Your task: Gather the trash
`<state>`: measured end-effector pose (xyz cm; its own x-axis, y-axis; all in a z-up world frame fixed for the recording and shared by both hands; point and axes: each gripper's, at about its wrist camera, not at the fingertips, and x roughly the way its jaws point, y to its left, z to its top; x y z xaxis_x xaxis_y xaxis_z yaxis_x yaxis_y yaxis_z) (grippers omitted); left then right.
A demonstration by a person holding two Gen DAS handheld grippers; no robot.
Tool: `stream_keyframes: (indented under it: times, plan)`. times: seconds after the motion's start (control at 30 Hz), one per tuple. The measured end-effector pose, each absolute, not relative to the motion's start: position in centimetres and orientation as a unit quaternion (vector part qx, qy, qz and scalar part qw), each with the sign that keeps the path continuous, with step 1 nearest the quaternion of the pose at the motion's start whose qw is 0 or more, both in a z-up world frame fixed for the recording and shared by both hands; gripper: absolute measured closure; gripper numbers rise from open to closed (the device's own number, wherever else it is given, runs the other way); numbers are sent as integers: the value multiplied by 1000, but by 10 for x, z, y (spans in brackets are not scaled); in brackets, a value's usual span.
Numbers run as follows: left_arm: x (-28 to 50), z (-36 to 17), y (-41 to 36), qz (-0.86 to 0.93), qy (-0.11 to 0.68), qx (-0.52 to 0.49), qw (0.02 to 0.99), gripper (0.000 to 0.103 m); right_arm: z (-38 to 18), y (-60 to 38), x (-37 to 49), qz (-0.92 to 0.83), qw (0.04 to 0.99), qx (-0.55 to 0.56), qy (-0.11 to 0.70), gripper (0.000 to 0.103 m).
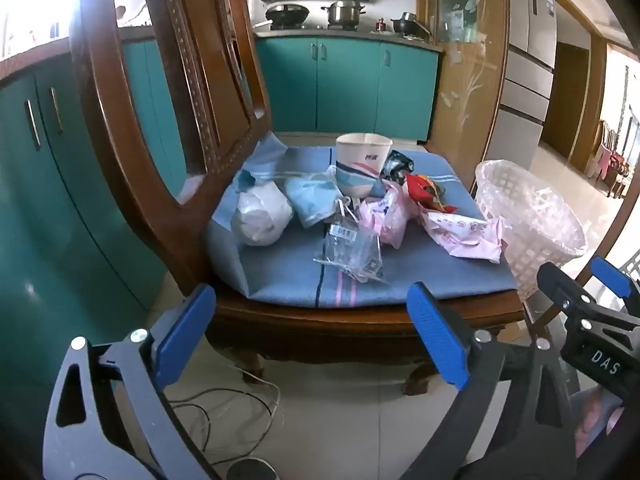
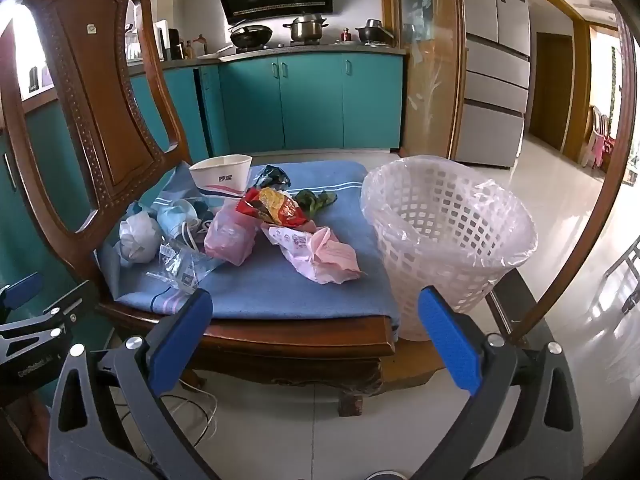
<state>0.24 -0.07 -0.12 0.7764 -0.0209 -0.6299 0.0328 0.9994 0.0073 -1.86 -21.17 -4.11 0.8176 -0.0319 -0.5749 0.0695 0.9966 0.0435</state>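
White lattice bin (image 2: 448, 240) stands beside chair (image 2: 296, 344) strewn with wrappers (image 2: 320, 256).

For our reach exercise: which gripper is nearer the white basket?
Right. The right gripper hangs open just in front of the white basket; the left gripper, also open, faces the chair's trash, with the basket off to its right.

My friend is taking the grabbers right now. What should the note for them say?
Left gripper: open, empty, short of the chair.
Right gripper: open, empty.
All the trash lies on the chair's blue cushion: paper cup, pink wrapper, red snack bag, clear packet, white wad.
White basket stands right of the chair; nothing visible inside.
Done: nothing. Left: everything.
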Motion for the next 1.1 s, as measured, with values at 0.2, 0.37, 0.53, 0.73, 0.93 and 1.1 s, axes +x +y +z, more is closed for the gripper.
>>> stream_keyframes:
  times: [0.2, 0.37, 0.53, 0.73, 0.93, 1.1]
  plan:
    - [-4, -6, -8, -19, 328, 22, 944, 7, -41, -208, -20, -34, 954, 21, 298, 3]
    - [1, -8, -5, -22, 342, 14, 939, 7, -42, -199, -17, -24, 953, 20, 301, 3]
    - [0, -8, -6, -22, 342, 18, 939, 7, -42, -205, -20, -20, 953, 21, 301, 3]
    - [1, -10, -5, -18, 344, 12, 939, 6, -41, -205, -19, -19, 953, 21, 302, 3]
    - [2, -11, -4, -19, 345, 11, 938, 4, -42, -205, -19, -19, 953, 21, 302, 3]
    - [2, -11, -5, -19, 348, 12, 937, 4, -42, -204, -19, -18, 953, 20, 303, 3]
